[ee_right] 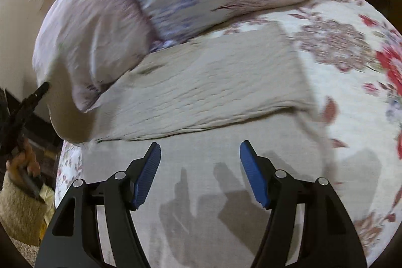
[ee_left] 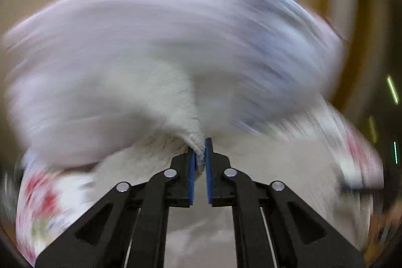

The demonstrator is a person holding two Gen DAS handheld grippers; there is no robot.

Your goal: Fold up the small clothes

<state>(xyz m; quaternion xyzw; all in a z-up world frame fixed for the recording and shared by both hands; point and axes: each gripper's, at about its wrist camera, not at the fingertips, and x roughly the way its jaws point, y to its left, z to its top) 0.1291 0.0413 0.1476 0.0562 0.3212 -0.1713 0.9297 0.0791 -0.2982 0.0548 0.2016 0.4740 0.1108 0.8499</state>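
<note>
- Blue-padded, the left tool [ee_left: 200, 155] is clamped on the edge of a white fleecy garment [ee_left: 155, 102], which is lifted and blurred in the left wrist view.
- The right tool [ee_right: 200, 150] is held wide apart over a beige cloth [ee_right: 201, 89], folded flat on the floral bed [ee_right: 351, 97].
- Pale pillows [ee_right: 105, 24] are seen just behind the cloth.
</note>
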